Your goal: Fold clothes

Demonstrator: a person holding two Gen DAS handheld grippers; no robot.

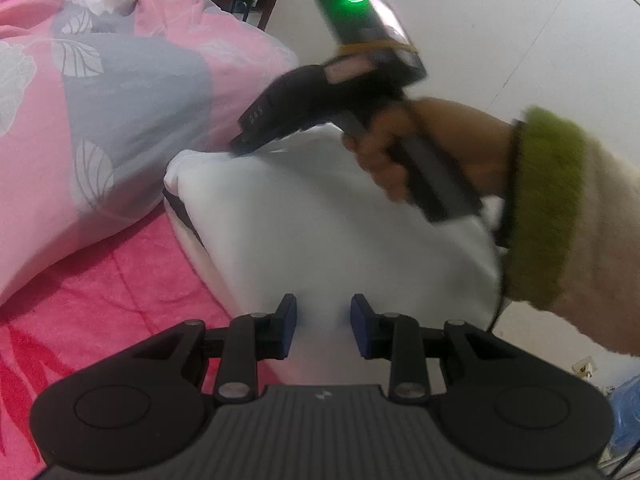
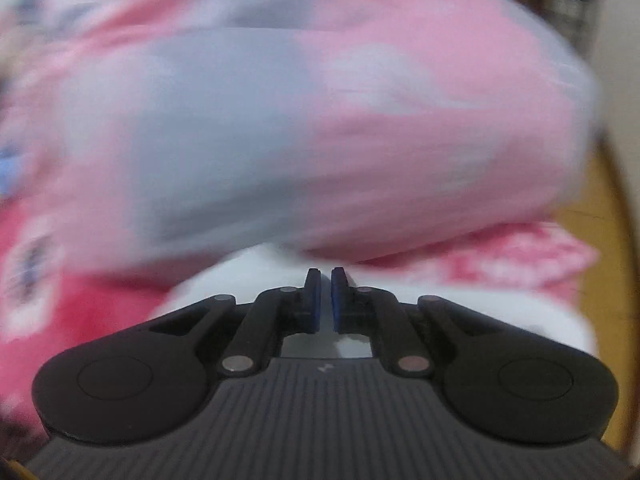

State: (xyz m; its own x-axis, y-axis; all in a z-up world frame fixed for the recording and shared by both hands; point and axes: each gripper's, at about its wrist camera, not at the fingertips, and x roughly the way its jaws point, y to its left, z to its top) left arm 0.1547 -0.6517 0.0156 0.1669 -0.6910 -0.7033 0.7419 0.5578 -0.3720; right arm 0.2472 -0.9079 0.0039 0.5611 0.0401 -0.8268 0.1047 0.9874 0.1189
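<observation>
Hovering with its blue pads parted by a clear gap, left claw (image 1: pixel 323 326) held nothing, white folded garment (image 1: pixel 340 240) lying directly ahead of and beneath the fingertips on the bed. Beyond that claw, over the far edge of the same garment, right claw (image 1: pixel 240 146) pointed down-left, gripped by a hand (image 1: pixel 404 148) in a green-cuffed sleeve (image 1: pixel 548 204); tip at or just above the white cloth, contact unclear. Seen from its own blurred camera, right claw (image 2: pixel 325 300) nearly closed, only a thin slit between the pads, nothing visibly pinched; white garment (image 2: pixel 256 272) under and just ahead of it. Counted: two claws, one white garment, one pink-and-grey leaf-print quilt (image 1: pixel 120 100) bunched ahead-left of the left claw, one red bedsheet (image 1: pixel 100 300) to its left.
</observation>
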